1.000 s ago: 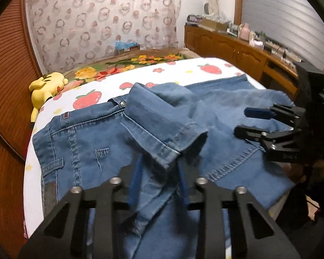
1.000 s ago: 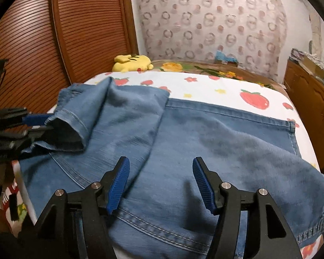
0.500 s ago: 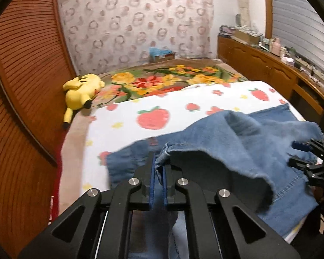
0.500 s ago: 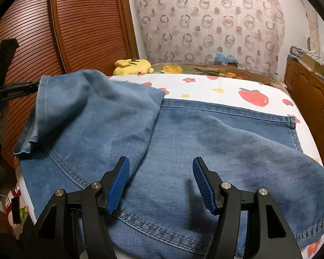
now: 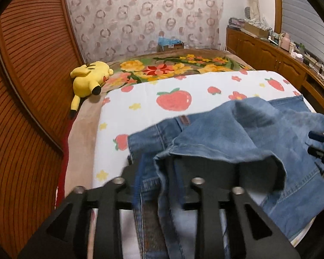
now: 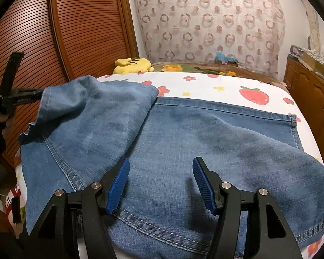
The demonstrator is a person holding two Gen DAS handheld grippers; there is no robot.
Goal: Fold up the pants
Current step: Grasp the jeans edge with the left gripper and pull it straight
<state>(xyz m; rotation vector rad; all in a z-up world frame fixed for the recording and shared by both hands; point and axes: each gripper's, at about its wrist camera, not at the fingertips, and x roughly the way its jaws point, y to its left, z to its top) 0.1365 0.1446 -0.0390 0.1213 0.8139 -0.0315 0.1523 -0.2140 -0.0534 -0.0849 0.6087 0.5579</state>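
Note:
Blue jeans [image 6: 205, 140] lie spread on the bed, with one leg folded back over the upper part. In the left wrist view the leg's hem [image 5: 205, 151] drapes between and over the fingers of my left gripper [image 5: 157, 168]. Its jaws are opening, and the pads stand apart from the denim. From the right wrist view the left gripper [image 6: 21, 99] sits at the far left, at the raised hem. My right gripper [image 6: 161, 183] hovers open just above the flat denim near the bed's front edge, nothing pinched. It shows at the right edge [image 5: 319, 146] of the left wrist view.
The bed wears a white strawberry-print sheet [image 5: 140, 112] and a flowered blanket [image 5: 172, 69] behind it. A yellow plush toy [image 5: 88, 79] lies at the far left corner. A slatted wooden wardrobe [image 5: 28, 86] runs along the left, and a cluttered wooden cabinet [image 5: 270, 58] along the right.
My left gripper carried the leg's hem leftward across the jeans, clamped tight on it midway, and its jaws have now parted. The right gripper stayed still and open.

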